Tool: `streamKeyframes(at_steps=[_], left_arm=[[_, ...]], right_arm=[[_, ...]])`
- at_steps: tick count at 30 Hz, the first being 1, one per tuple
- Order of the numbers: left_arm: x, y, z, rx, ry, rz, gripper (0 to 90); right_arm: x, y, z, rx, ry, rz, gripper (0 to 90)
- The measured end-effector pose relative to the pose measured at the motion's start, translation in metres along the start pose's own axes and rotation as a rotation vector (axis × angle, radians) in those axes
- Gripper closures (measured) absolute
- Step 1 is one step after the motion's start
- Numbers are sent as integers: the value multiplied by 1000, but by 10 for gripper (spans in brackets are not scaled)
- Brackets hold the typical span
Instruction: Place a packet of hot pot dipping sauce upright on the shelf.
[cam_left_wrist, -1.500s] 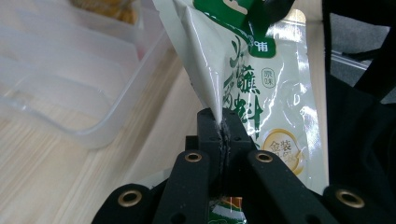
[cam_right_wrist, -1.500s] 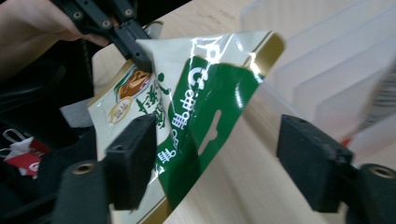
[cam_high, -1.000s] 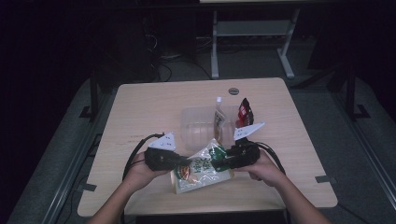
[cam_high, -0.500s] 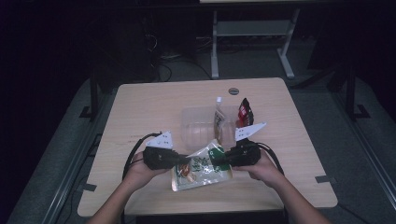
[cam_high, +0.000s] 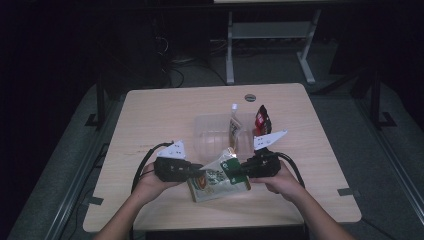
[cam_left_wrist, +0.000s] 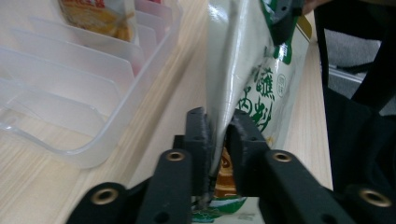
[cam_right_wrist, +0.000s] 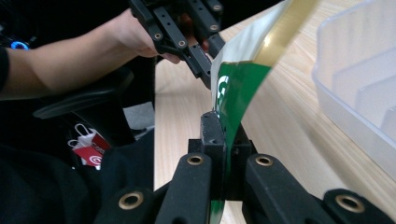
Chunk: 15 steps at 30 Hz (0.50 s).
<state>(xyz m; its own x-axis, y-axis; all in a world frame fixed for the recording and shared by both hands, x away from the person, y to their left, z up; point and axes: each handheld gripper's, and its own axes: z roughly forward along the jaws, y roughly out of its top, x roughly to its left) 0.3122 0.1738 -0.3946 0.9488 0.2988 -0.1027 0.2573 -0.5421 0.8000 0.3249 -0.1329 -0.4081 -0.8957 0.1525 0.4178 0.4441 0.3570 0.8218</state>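
Both forearms reach in from the near edge; the left claw (cam_high: 196, 172) has just been opening slightly, the right claw (cam_high: 235, 171) is clamped tight.

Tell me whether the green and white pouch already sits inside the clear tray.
No: the pouch is held between both tongs in front of the clear tray, outside it.

Pouch (cam_high: 218, 179) print was too small to read from the high view. Its lower end ran off the bottom edge in the left gripper view and was partly hidden behind the jaws. The clear divided tray (cam_left_wrist: 79, 88) was cut off at the left and top edges there. Small packets in it stayed unidentifiable.
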Motion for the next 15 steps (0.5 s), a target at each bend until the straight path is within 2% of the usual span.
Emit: streamKeyframes(at_steps=[2,5,8,10,12,15], left_arm=[[1,-1,-1,-2,1,-12,687],[1,-1,-7,-19,17,-11,635],[2,0,-17,-44,44,-15,636],[2,1,-24,-52,55,-7,697],[1,1,-27,-46,34,-2,809],[-3,4,-25,-38,23,17,895]], right_arm=[[1,0,1,-2,6,-6,900],[2,0,1,0,13,-7,900],[2,0,1,-4,16,-3,900],[2,1,0,-8,20,-10,900],[4,2,0,-9,28,-13,900],[8,4,1,-18,42,-23,900]])
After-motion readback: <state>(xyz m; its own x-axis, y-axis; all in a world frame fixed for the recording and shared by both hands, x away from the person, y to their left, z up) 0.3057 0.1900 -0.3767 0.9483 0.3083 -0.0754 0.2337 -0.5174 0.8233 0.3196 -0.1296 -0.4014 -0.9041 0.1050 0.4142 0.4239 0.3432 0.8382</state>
